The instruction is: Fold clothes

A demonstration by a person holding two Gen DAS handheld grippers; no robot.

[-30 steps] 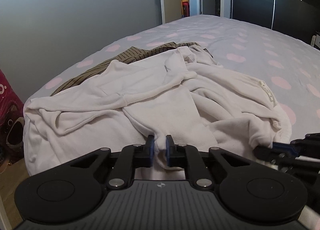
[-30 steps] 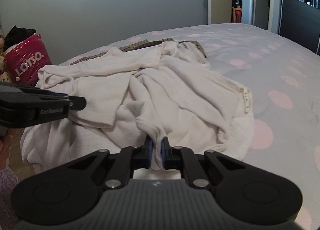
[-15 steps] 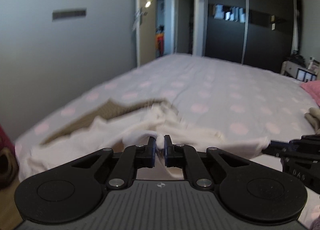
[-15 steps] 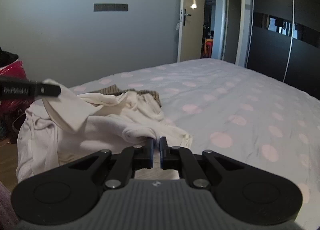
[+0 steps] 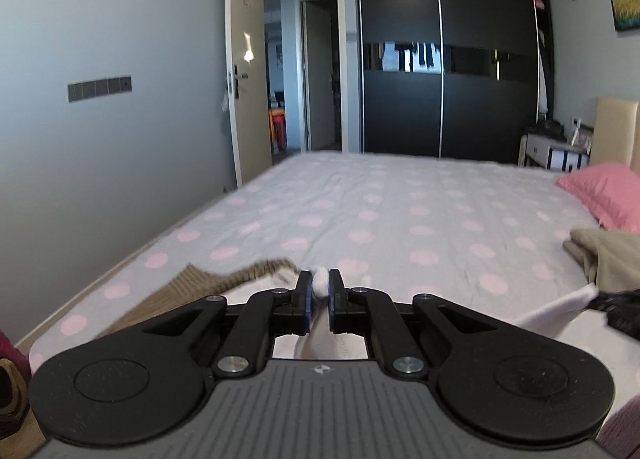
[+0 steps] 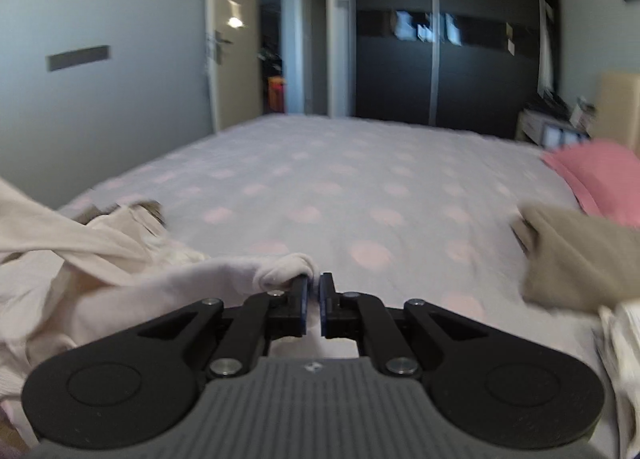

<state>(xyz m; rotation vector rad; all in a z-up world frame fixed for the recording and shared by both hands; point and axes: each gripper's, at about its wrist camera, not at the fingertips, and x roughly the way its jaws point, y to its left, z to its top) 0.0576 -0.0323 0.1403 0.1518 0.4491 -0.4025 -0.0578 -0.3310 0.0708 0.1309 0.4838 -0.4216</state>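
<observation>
My left gripper (image 5: 319, 286) is shut on a bunched edge of the white garment (image 5: 320, 279), held up above the bed. In the right wrist view, the white garment (image 6: 132, 291) drapes from my right gripper (image 6: 314, 289) off to the left, where it rises out of frame; the right gripper is shut on a rolled fold of it. In the left wrist view the right gripper (image 5: 616, 305) shows at the right edge with a white corner (image 5: 560, 309) pulled taut. A striped brown garment (image 5: 192, 287) lies on the bed under the white one.
The bed (image 5: 400, 211) has a grey sheet with pink dots. A folded beige garment (image 6: 576, 255) and a pink pillow (image 5: 608, 191) lie at its right. A dark wardrobe (image 5: 444, 59) and an open door (image 5: 244, 71) stand beyond. Shoes (image 5: 10, 395) sit on the floor at left.
Both grippers have risen with the white garment, lifting it off the bed. The right gripper swung rightward, stretching the cloth between them. Both views now look across the room.
</observation>
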